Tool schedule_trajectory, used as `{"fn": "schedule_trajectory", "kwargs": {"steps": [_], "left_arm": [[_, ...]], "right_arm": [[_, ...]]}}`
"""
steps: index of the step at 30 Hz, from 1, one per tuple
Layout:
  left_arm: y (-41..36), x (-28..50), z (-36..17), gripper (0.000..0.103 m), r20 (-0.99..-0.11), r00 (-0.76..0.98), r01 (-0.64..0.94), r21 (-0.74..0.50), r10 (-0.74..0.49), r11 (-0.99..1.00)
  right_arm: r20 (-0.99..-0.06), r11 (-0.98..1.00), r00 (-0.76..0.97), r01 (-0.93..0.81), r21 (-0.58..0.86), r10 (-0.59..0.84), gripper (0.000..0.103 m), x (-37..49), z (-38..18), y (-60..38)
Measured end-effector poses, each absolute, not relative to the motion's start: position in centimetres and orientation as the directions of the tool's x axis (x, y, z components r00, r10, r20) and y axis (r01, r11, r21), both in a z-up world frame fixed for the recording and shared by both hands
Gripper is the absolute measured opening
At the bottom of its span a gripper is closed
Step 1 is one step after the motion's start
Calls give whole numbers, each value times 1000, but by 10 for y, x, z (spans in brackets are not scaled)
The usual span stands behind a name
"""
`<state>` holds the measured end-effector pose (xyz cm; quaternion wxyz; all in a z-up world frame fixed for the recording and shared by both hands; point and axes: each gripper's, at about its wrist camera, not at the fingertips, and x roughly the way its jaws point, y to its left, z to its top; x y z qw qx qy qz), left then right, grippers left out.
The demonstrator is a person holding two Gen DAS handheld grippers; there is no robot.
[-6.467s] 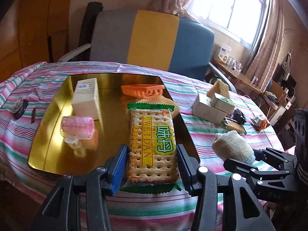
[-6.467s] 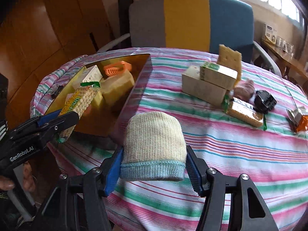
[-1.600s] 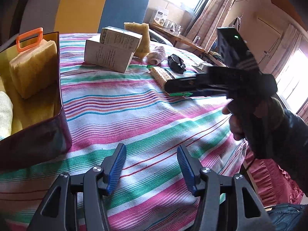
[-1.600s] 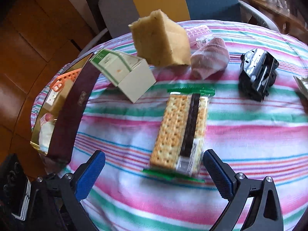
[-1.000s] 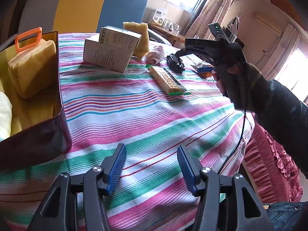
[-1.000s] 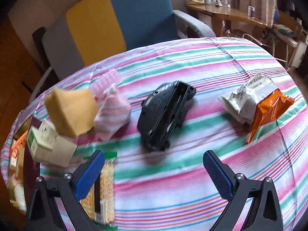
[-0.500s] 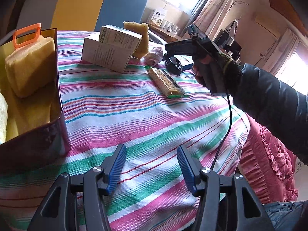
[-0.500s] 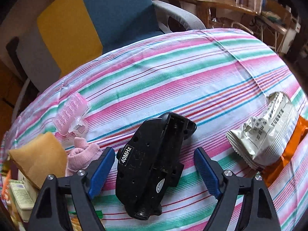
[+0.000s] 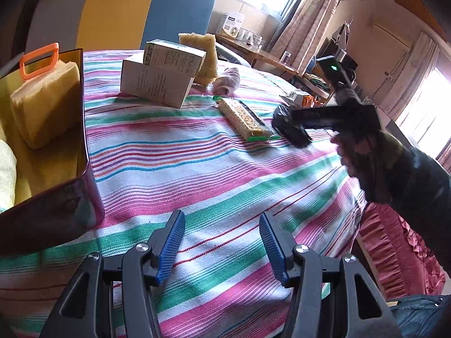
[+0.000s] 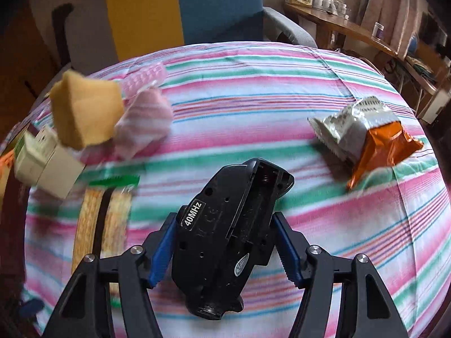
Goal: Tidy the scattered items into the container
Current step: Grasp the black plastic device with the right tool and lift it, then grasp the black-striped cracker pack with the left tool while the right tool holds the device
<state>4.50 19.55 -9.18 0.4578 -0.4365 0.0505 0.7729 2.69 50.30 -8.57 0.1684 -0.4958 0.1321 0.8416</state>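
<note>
Mid-table, right claw (image 10: 222, 249) pinches black remote (image 10: 228, 236); left claw (image 9: 221, 243) spread over bare cloth nr container (image 9: 81, 129) edge.

A container (image 9: 84, 152) is sitting at the left edge of the table (image 9: 197, 174), holding a sponge (image 9: 45, 104) with a handled item (image 9: 39, 59) behind it. Two stacked boxes (image 9: 157, 81) are lying right of the container, farther back, with a second sponge (image 9: 203, 53) leaning behind them and a rolled cloth (image 9: 227, 80) just beside it. A cracker packet (image 9: 243, 119) is lying in front of the cloth. A remote control (image 10: 228, 242) is sitting between the right gripper's (image 10: 225, 250) fingers, right of the packet. A snack bag (image 10: 366, 138) is lying farther right. The left gripper (image 9: 221, 242) is hovering over the table's near edge
</note>
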Motion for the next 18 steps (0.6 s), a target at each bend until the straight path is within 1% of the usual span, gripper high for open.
{"fn": "schedule_trajectory", "kwargs": {"steps": [2, 3, 4, 5, 6, 7, 9, 11, 16, 18], "left_arm": [[198, 47, -91, 56, -733, -204, -762, -298, 649, -576], [200, 47, -91, 57, -739, -205, -765, -288, 642, -576], [202, 47, -90, 58, -746, -201, -770, -281, 635, -573], [204, 47, -89, 59, -755, -197, -774, -272, 626, -572], [207, 46, -88, 60, -768, -192, -776, -263, 611, -574], [210, 44, -86, 60, -784, -185, -771, -258, 593, -582], [217, 38, -82, 60, -815, -169, -752, -257, 554, -607], [224, 31, -75, 60, -836, -158, -728, -262, 526, -634], [259, 19, -47, 60, -826, -182, -743, -239, 533, -625], [281, 15, -39, 60, -825, -189, -761, -219, 532, -611]], "right_arm": [[-878, -925, -462, -375, 65, 125, 69, 48, -86, 490], [-877, -930, -467, -360, 68, 117, 72, 58, -86, 483], [-877, -935, -469, -345, 76, 102, 82, 66, -87, 477], [-878, -940, -470, -331, 84, 88, 87, 75, -88, 471], [-878, -942, -472, -325, 84, 84, 94, 81, -89, 465], [-876, -942, -475, -324, 83, 86, 99, 87, -90, 460], [-866, -938, -492, -335, 88, 94, 102, 96, -91, 456], [-848, -924, -521, -364, 117, 97, 102, 105, -91, 458], [-804, -844, -589, -470, 259, 81, 101, 132, -85, 480], [-807, -836, -573, -506, 213, 142, 102, 137, -86, 483]]}}
